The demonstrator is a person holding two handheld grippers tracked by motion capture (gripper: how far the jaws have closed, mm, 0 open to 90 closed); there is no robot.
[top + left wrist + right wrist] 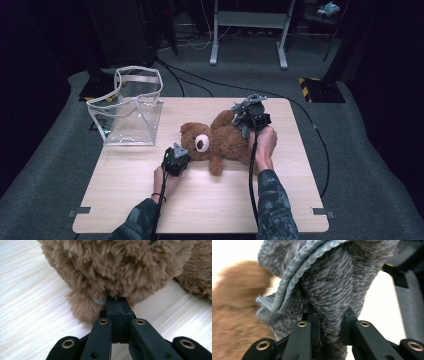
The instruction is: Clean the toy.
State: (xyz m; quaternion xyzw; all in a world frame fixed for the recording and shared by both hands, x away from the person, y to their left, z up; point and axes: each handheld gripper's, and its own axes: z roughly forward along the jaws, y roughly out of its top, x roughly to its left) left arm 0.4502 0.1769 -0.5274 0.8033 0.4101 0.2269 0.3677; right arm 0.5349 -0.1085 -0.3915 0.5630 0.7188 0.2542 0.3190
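the teddy bear [216,141] lies on its back near the middle of the wooden table [200,200], head toward 9 o'clock and legs toward 3 o'clock in the high view. the left gripper [178,159] sits at the bear's 7 o'clock, by the head; in the left gripper view its jaws are pressed fully together, pinching a small tuft of fur or an ear edge at the base of the head [110,270], with a bit of white just beside the tips that i cannot identify. the right gripper [245,120] is at the bear's 2 o'clock, over the raised leg end, and its jaws are clamped narrowly on a bunched fold of grey knitted cloth [329,285], which drapes up and over in front of them. whether it is a small garment or a plain cloth i cannot tell.

this looks like the step of bringing the grey cloth to the bear while the left side pins the toy in place, probably to dress or cover it. the next move calls for keeping the head anchored, lowering the cloth over the bear's lower body and spreading the fold so an opening or edge is free rather than wadded. a clear plastic bag [131,112] stands upright at 10 o'clock, well apart from the bear
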